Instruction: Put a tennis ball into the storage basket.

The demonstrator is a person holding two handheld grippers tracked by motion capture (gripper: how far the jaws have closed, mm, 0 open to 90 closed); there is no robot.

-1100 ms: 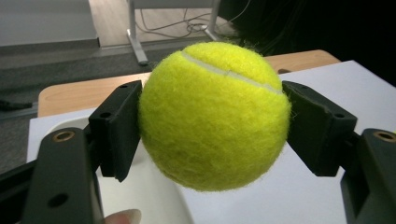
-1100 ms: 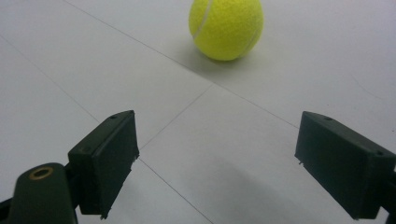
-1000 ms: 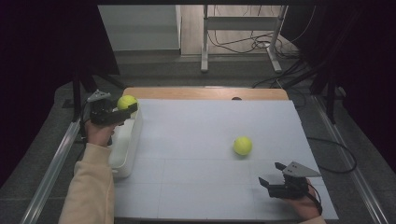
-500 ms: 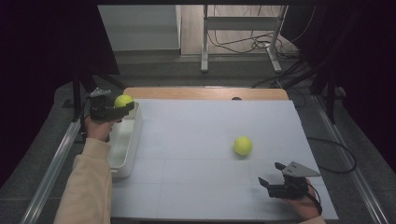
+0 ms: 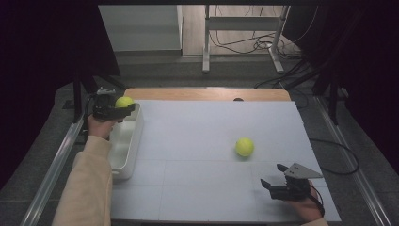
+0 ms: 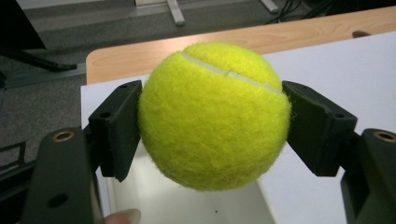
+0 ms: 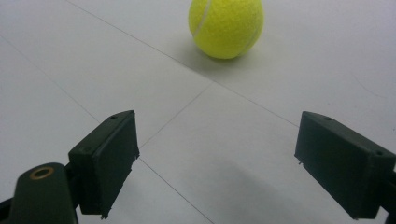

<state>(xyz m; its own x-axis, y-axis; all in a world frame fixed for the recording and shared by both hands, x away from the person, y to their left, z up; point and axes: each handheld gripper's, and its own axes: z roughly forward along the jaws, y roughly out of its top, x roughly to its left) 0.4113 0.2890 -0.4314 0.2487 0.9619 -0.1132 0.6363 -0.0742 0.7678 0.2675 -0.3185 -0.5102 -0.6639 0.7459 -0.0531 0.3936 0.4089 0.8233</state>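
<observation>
Over the far end of the white bin, at the table's left edge, a yellow tennis ball sits clamped between the black jaws of the left gripper. In the left gripper view the ball bulges out between the two pads, its white seam running across the top, with the bin's pale inside directly below it. The person's left hand wraps the gripper body from behind, and the cream sleeve stretches up from the bottom edge alongside the bin, arm nearly straight. Compared with a second ago, this hand and its ball have drifted slightly leftward and a little lower, from beside the bin's inner rim to above its far end.

A second tennis ball lies free on the white table sheet, right of centre. Near it, toward the front right corner, the right gripper rests low with its jaws spread wide and empty, aimed at that ball; it has kept its place.
</observation>
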